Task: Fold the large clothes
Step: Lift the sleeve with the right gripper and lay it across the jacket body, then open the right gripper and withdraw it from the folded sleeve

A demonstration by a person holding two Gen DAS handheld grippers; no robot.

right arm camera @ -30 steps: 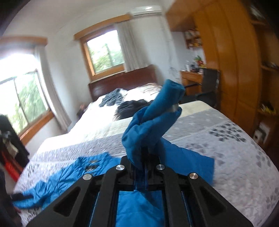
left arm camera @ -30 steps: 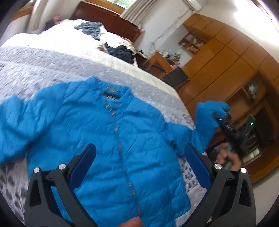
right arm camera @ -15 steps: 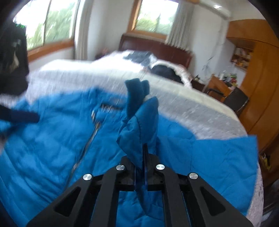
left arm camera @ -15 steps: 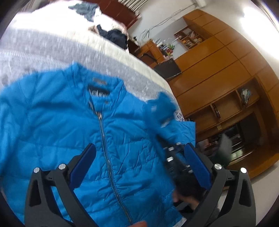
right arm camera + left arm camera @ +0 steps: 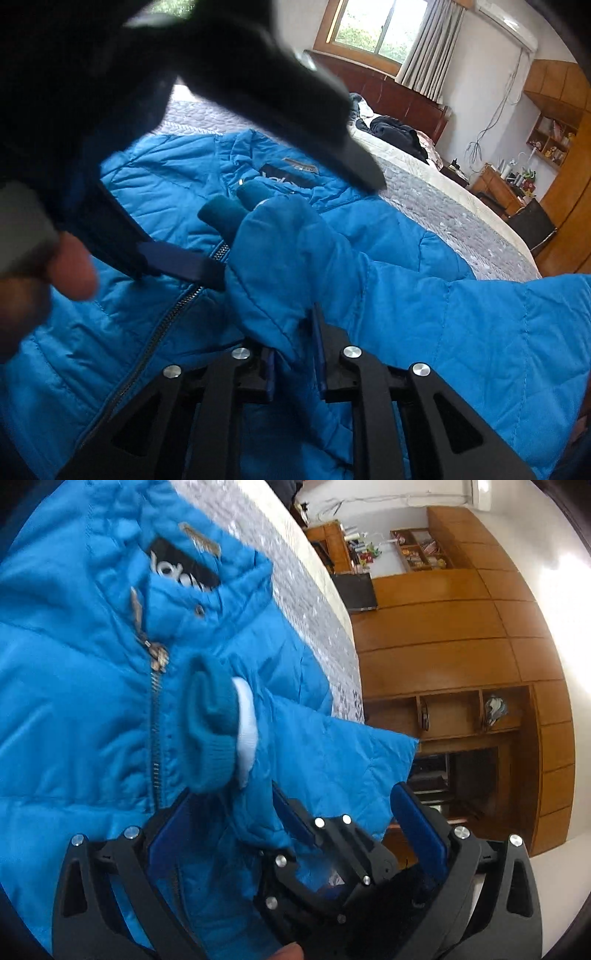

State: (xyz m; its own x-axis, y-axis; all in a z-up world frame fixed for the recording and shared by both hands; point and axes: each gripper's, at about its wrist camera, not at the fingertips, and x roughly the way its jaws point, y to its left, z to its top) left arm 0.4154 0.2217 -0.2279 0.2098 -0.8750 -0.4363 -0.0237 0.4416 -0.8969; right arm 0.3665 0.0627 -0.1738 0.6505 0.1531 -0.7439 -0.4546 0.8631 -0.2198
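Observation:
A bright blue quilted jacket (image 5: pixel 424 295) lies front up on the bed, zipped, collar label (image 5: pixel 181 572) showing. Its right sleeve is folded across the chest, with the knit cuff (image 5: pixel 210 731) resting beside the zipper (image 5: pixel 153 716). My right gripper (image 5: pixel 293 332) is shut on a thick fold of that sleeve (image 5: pixel 291 251) just behind the cuff. My left gripper (image 5: pixel 291 797) is open wide and hovers right over the right gripper's black body (image 5: pixel 332 853). Its blue pad (image 5: pixel 181 258) touches down next to the zipper, left of the sleeve. A thumb (image 5: pixel 70 273) shows at the left edge.
The bed has a grey patterned cover (image 5: pixel 443 206); a dark pile of clothes (image 5: pixel 395 133) lies near the headboard. Wooden wardrobes and shelves (image 5: pixel 461 646) stand past the bed's right side, with a desk (image 5: pixel 495 184) and a dark chair (image 5: pixel 532 221).
The right gripper has carried the sleeve from off the bed's right side over onto the jacket's chest. The left gripper has dropped in close above the chest, still open.

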